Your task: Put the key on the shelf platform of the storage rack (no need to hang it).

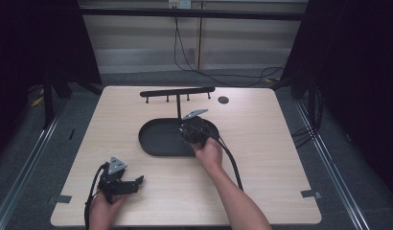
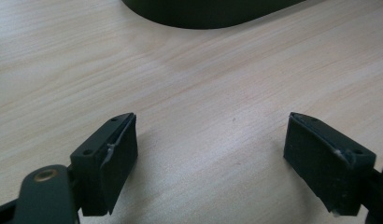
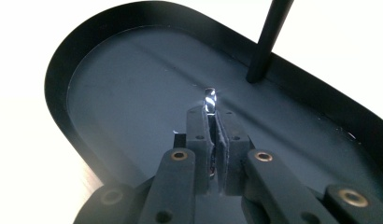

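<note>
Tray [image 3: 63, 70] | right gripper [image 3: 212, 109] fingers pinch shiny piece [image 3: 209, 100] above it

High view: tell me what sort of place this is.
Probably a lab recording bay, not a home: one bare wooden table fenced by black curtains, loose cables along the floor, and a black stand tray laid out.

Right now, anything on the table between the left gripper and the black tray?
No. In the high view, only bare wood separates the left gripper from the black tray. The left gripper view shows the same.
</note>
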